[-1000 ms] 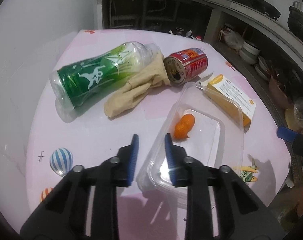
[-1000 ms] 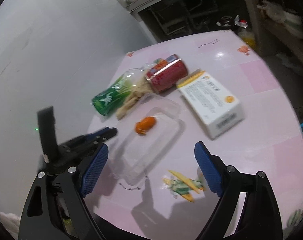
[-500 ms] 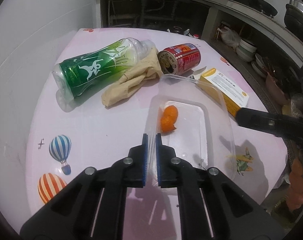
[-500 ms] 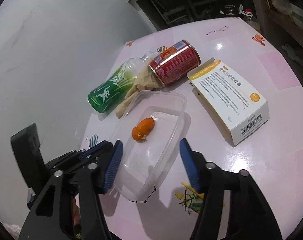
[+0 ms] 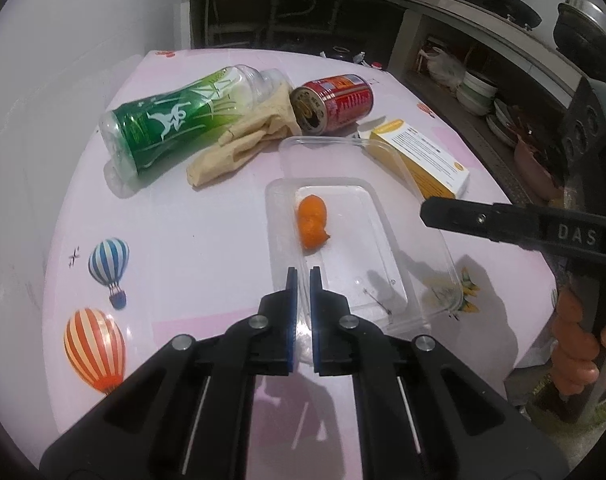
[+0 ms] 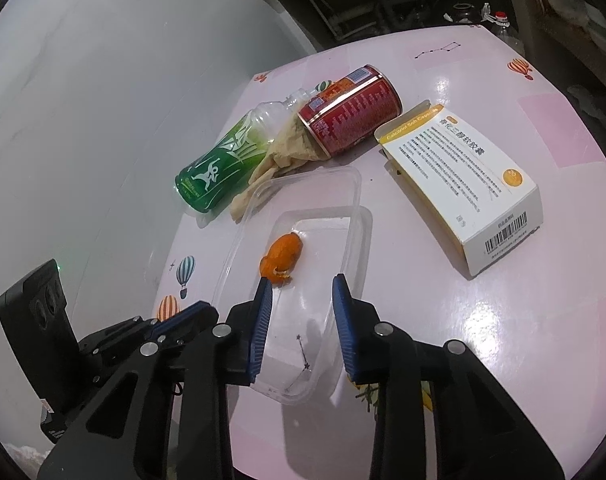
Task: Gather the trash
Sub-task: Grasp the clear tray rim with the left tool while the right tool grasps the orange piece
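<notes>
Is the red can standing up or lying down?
Lying down. The red can rests on its side on the pink table, its round end facing sideways against the crumpled tan paper.

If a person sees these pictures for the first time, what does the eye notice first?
The orange scrap stands out first, lying inside the clear plastic tray at the near edge of the pink table. The left gripper pinches the tray's near wall, while the right gripper is closing over it. Behind lie a green bottle and a red can.
</notes>
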